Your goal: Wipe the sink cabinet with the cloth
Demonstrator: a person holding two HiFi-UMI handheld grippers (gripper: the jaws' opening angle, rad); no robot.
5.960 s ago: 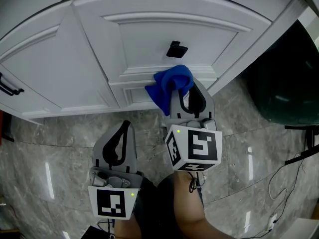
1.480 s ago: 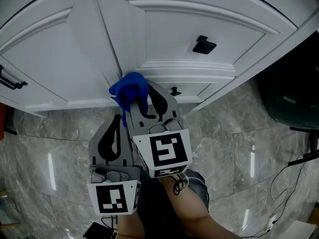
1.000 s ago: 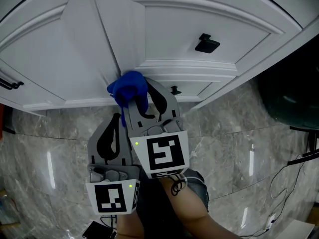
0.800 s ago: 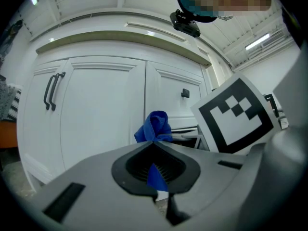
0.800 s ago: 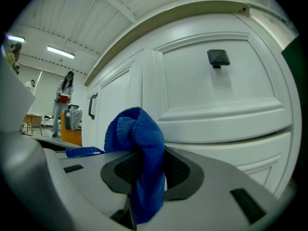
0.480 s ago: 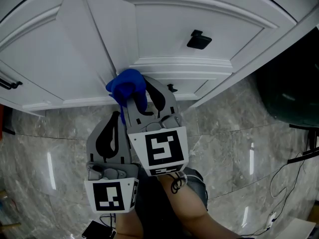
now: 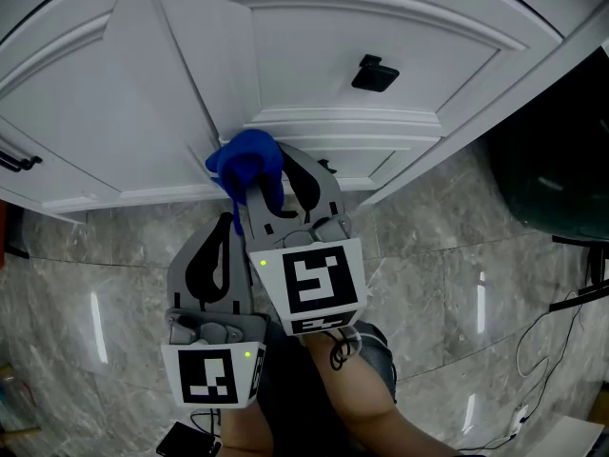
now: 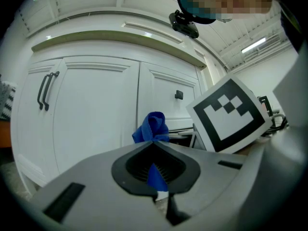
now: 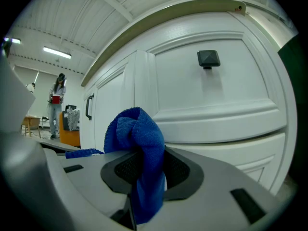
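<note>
Right gripper: jaws clamped on the blue cloth. The cloth bunches above the jaw tips, with a tail hanging down between them. The bunch is pressed against the white sink cabinet at a door edge. Left gripper: jaws together, just below-left of the cloth.

A glossy grey marble floor is seen below the white cabinet, with streaks of light reflected in it. A dark rounded object is set at the right, and cables are laid nearby. Strip lights are fixed to a white ribbed ceiling.
</note>
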